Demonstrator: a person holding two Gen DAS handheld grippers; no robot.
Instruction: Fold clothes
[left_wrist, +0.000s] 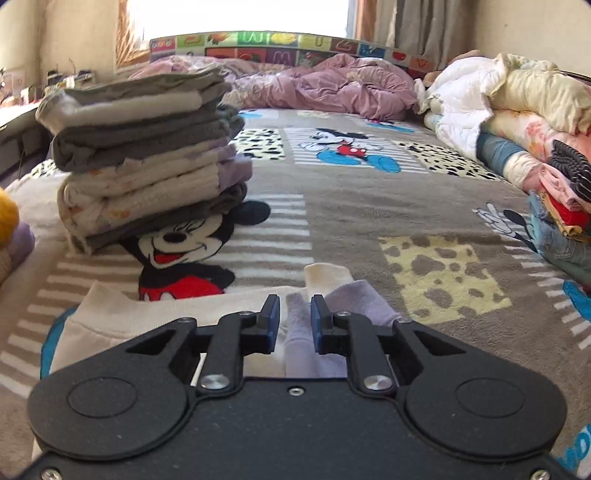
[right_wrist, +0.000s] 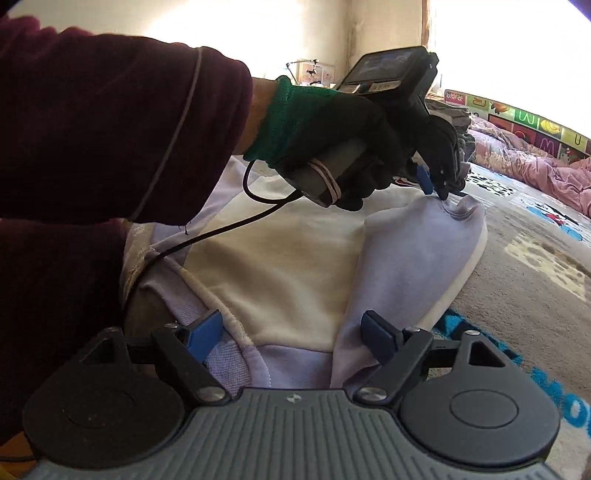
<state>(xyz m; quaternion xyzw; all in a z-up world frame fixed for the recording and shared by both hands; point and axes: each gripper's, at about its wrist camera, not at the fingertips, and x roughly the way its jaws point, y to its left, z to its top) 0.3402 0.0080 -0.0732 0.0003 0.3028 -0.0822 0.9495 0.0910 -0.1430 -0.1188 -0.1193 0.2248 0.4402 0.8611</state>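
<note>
A cream and lilac sweatshirt (right_wrist: 295, 251) lies flat on the Mickey Mouse blanket (left_wrist: 351, 206). In the left wrist view its lilac sleeve (left_wrist: 299, 332) runs between the fingers of my left gripper (left_wrist: 295, 321), which stands slightly open around the fabric. In the right wrist view the left gripper (right_wrist: 436, 184) touches the sleeve's far end. My right gripper (right_wrist: 293, 336) is wide open, low over the sweatshirt's near part, with nothing in it.
A tall stack of folded clothes (left_wrist: 147, 155) stands at the left of the bed. A pile of unfolded clothes and quilts (left_wrist: 528, 133) lies along the right. A crumpled pink duvet (left_wrist: 325, 85) lies at the back. A cable (right_wrist: 207, 236) crosses the sweatshirt.
</note>
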